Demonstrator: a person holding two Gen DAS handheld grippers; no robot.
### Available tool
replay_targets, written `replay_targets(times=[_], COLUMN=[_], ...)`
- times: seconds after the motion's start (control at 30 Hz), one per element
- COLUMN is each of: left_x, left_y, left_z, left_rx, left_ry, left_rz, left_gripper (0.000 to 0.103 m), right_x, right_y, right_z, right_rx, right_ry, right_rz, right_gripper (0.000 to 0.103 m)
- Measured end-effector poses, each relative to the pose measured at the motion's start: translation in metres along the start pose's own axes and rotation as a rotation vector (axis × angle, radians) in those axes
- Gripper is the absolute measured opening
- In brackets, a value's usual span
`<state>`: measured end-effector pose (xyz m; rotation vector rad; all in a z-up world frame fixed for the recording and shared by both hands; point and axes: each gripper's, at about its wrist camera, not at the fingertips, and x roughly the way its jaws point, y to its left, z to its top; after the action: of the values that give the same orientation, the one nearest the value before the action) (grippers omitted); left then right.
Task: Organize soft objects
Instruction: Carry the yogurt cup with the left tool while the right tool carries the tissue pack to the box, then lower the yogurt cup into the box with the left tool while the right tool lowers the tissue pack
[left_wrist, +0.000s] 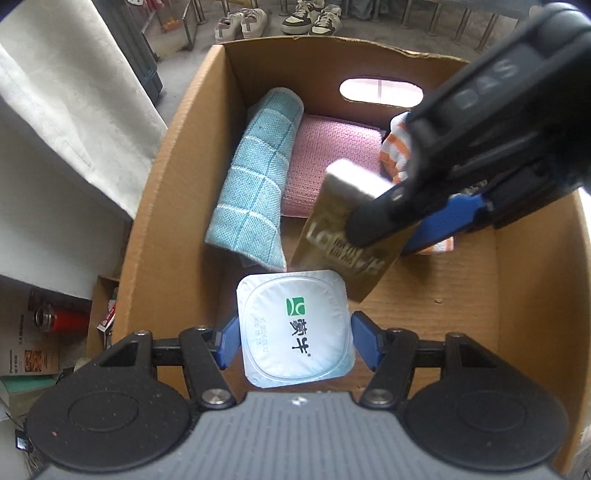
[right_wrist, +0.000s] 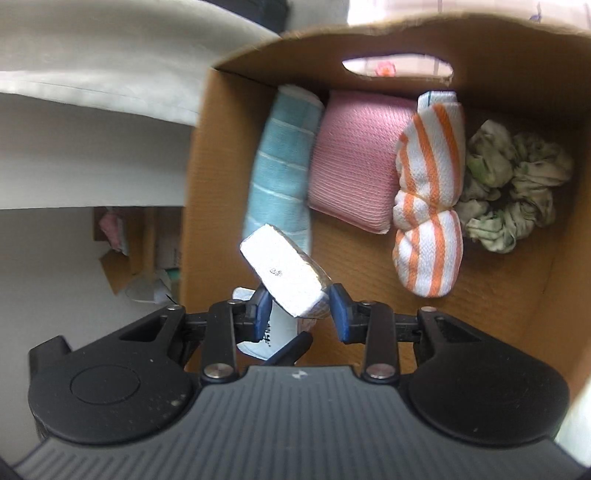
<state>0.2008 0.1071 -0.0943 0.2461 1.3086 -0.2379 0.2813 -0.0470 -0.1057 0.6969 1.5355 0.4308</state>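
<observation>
A cardboard box (left_wrist: 147, 236) stands on a grey floor beside a white cloth. Along its far wall, left to right, lie a blue towel (right_wrist: 280, 162), a pink cloth (right_wrist: 358, 158), a striped towel (right_wrist: 428, 192) and a green scrunchie (right_wrist: 517, 188). The left gripper (left_wrist: 293, 338) clasps a yogurt cup (left_wrist: 295, 328); the right gripper (right_wrist: 299, 310) clamps a gold carton (left_wrist: 343, 240). Judged step: lifting out the non-soft items. Next: raise both clear of the box walls.

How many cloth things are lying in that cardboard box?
4, all along the far wall: a blue towel leftmost, a pink cloth, an orange-striped towel, then a crumpled green cloth. More could hide underneath.
</observation>
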Motion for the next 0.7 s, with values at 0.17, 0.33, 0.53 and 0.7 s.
replay_targets(times=[0.17, 0.33, 0.53, 0.7], left_x=[0.010, 0.015, 0.008, 0.003], left_y=[-0.002, 0.000, 0.006, 0.003], left_z=[0.005, 0.015, 0.014, 0.008], left_rx=[0.033, 0.079, 0.107, 0.121], left_ry=[-0.001, 0.006, -0.008, -0.006], left_rz=[0.004, 0.021, 0.071, 0.073], left_gripper=[0.064, 0.064, 0.063, 0.063], right_x=[0.028, 0.046, 0.031, 0.019], right_y=[-0.011, -0.018, -0.011, -0.007], right_z=[0.015, 0.022, 0.019, 0.019], right_rx=[0.032, 0.042, 0.013, -0.022], right_ry=[0.053, 0.063, 0.000, -0.047], right_rz=[-0.009, -0.049, -0.079, -0.102], right_gripper=[0.035, 0.042, 0.048, 0.048])
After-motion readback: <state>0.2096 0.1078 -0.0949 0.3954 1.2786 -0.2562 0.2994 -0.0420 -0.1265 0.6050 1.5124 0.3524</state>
